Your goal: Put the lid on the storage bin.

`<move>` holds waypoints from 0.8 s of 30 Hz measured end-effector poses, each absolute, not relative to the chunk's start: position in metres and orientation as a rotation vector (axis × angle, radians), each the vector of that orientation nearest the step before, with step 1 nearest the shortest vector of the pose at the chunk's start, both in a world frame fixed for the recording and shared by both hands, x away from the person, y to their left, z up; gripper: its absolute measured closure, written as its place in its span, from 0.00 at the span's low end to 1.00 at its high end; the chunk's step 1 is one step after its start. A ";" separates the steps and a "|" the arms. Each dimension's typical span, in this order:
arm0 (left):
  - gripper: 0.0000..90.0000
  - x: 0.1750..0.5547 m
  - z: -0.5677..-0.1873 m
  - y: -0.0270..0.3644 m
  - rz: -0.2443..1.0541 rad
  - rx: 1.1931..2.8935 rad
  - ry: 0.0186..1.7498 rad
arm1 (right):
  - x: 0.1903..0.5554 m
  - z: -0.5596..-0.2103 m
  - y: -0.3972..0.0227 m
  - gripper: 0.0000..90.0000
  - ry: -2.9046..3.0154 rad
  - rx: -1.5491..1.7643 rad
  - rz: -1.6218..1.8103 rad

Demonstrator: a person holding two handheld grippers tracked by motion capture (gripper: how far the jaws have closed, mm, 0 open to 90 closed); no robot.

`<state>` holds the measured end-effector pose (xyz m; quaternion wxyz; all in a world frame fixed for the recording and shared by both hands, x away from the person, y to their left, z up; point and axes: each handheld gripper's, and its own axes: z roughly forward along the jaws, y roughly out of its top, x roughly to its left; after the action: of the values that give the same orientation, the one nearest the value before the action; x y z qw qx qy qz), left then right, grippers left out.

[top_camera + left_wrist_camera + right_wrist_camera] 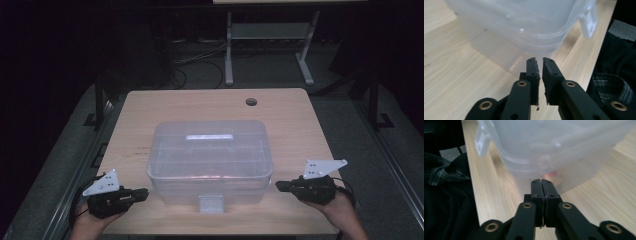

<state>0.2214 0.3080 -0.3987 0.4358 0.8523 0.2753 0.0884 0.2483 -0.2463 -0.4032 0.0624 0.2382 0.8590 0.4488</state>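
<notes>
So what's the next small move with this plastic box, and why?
Probably open both and ease inward: the left hand-held gripper and the right hand-held gripper flank the lidded clear box, apart from it, the right's jaws together and the left's barely parted.

Both grippers, left [141, 194] and right [281, 186], are black, with brass-ringed pivots, worn pads (frayed edges) and grey three-cornered plates on top. Black cables trail behind. The person wears a dark plaid shirt [614, 87].
</notes>
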 end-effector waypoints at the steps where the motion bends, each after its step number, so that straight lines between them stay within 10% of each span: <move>1: 0.89 0.222 -0.400 0.310 0.225 2.120 0.699 | 0.249 -0.404 -0.248 0.94 2.592 0.731 1.357; 12: 0.58 0.232 -0.416 0.323 0.363 2.171 0.842 | 0.258 -0.425 -0.265 0.50 2.534 0.879 1.234; 24: 0.31 0.245 -0.436 0.328 0.438 2.203 0.942 | 0.260 -0.448 -0.288 0.24 2.449 1.042 1.163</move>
<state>0.2451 0.3283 -0.4365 0.3458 0.8487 0.3628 0.1689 0.2601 -0.2880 -0.4479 0.1183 0.3561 0.8374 0.3975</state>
